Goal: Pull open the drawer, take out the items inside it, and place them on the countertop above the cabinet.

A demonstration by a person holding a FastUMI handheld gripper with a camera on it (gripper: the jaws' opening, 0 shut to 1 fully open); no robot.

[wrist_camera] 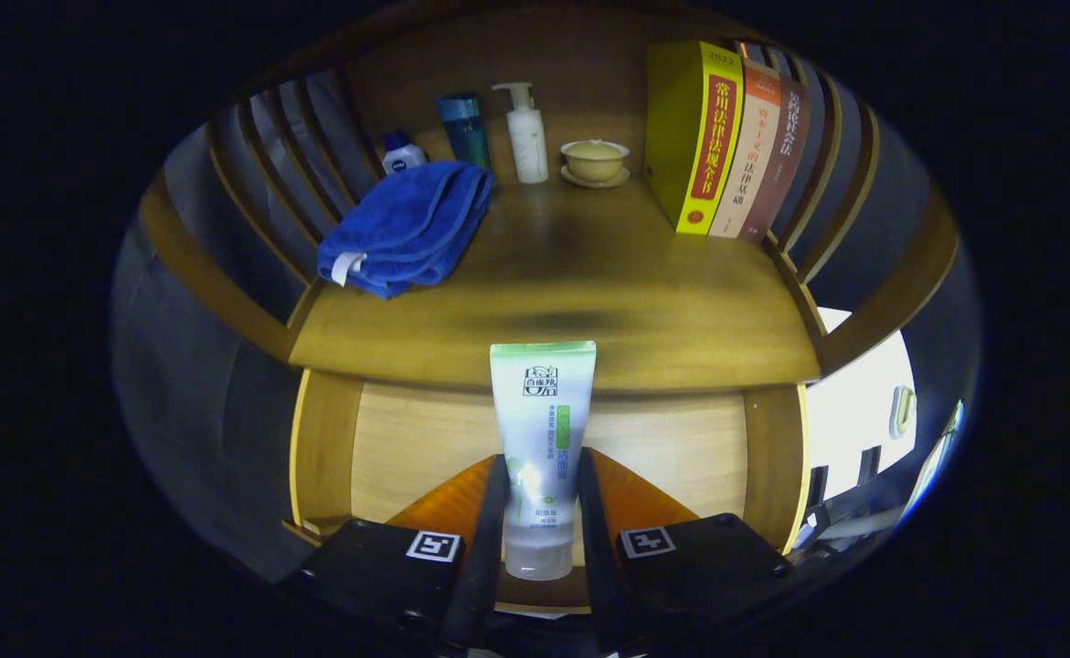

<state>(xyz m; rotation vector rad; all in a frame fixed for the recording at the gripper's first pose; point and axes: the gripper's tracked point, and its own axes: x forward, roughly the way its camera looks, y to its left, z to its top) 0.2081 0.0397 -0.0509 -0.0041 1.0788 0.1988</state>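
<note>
Hand-held gripper squeezes a face-wash tube between both fingers, cap end down, above the open drawer and just in front of the bench. The tube is soft, so it could slip or tip when let go. It might bump the blue towel. The tube hides part of the drawer's inside.
</note>
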